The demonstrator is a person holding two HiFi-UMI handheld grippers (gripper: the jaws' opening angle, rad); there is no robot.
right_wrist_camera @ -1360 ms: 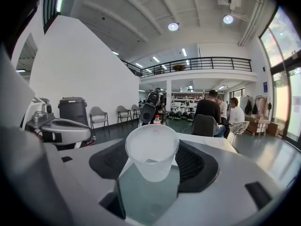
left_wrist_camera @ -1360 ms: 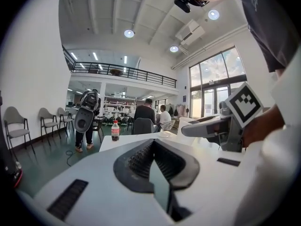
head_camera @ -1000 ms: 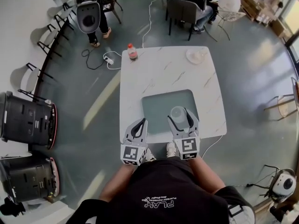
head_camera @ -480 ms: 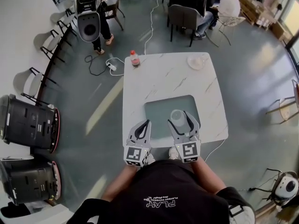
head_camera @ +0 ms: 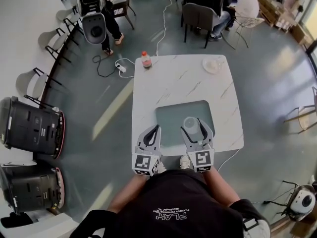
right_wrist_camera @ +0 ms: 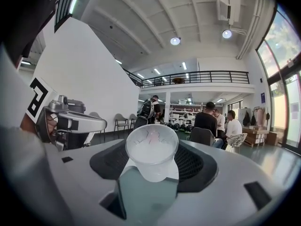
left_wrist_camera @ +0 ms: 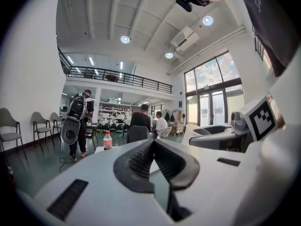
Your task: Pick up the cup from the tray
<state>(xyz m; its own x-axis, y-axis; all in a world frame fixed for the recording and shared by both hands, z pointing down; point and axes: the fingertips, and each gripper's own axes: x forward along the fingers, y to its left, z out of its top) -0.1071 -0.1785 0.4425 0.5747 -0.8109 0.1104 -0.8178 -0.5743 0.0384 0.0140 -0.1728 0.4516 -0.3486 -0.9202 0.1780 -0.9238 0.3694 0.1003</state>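
Observation:
A translucent plastic cup [head_camera: 190, 124] stands on the grey-green tray [head_camera: 171, 115] at the near side of the white marble table [head_camera: 183, 83]. My right gripper [head_camera: 194, 128] has one jaw on each side of the cup, and in the right gripper view the dark pads [right_wrist_camera: 195, 166] lie against the sides of the cup [right_wrist_camera: 151, 149]. I cannot tell whether the cup's base is clear of the tray. My left gripper [head_camera: 153, 129] hovers over the tray's near left corner, shut, its pads meeting at the tip [left_wrist_camera: 154, 142] with nothing between them.
A red-capped bottle [head_camera: 145, 59] stands at the table's far left corner and a white plate [head_camera: 212, 65] at the far right. A power strip and cable [head_camera: 121, 67] lie on the floor. Black machines [head_camera: 29, 128] stand at left, with chairs and people beyond the table.
The head view has shifted a little. The cup stays between the right gripper's jaws and the left gripper keeps its place beside it.

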